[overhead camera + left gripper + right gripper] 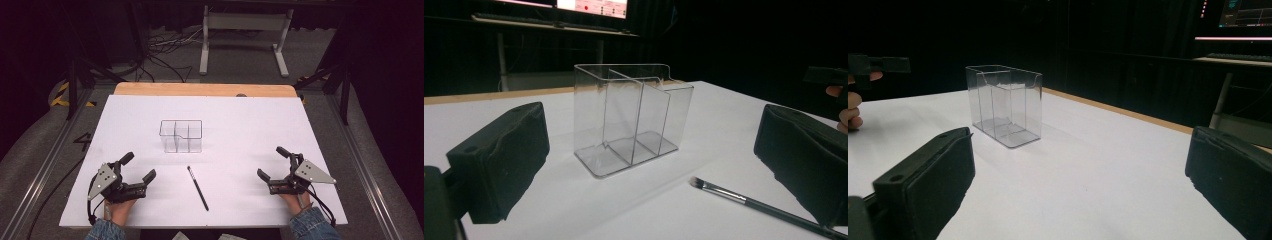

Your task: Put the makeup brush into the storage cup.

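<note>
A: Risk? Organizer [181,135] is clear, light — a knock tips it. Brush [198,187] lies flat just in front of it, thin, could roll from the pads.

B: Left gripper [139,167], right gripper [270,161] — both wide open, empty, flanking the organizer. White table [260,125], dark room.

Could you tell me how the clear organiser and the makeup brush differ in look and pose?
The clear organiser is a see-through box with dividers; the makeup brush is a thin dark stick with a silver ferrule. The organiser stands upright and empty; the brush lies flat, bristles toward the organiser. Both rest untouched on the white table, between the two open grippers.
</note>
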`<state>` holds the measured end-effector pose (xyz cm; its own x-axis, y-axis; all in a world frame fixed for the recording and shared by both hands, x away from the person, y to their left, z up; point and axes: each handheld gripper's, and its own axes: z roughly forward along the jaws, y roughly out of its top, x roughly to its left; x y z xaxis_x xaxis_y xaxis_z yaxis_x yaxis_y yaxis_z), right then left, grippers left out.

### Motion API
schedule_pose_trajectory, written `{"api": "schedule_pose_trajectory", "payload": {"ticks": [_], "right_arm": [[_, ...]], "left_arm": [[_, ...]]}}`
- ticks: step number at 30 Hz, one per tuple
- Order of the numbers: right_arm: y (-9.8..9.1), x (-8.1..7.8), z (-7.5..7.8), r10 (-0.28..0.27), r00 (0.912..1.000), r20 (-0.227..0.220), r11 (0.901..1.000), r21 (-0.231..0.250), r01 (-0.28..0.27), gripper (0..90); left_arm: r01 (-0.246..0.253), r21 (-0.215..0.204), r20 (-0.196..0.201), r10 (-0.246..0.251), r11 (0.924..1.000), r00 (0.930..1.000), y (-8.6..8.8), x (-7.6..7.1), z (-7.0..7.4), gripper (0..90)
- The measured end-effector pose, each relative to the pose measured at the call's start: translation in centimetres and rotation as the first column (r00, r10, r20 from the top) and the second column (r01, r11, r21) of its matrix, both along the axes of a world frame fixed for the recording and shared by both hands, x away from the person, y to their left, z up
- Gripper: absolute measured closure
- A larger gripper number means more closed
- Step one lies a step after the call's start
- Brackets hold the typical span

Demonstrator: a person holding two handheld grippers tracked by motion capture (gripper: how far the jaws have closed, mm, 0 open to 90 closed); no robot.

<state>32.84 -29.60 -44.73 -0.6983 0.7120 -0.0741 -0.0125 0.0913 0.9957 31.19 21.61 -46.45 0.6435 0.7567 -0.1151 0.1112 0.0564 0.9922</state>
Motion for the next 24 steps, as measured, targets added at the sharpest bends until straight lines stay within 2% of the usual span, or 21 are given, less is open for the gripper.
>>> {"api": "schedule_pose_trajectory", "payload": {"ticks": [24], "right_arm": [[0.0,-0.02,-0.02,0.002,1.0,-0.003,1.0,0.0,-0.002,0.0]], "left_arm": [[-0.002,-0.002,0.007,0.002,1.0,1.0,0.02,-0.06,0.09,1.9]]}}
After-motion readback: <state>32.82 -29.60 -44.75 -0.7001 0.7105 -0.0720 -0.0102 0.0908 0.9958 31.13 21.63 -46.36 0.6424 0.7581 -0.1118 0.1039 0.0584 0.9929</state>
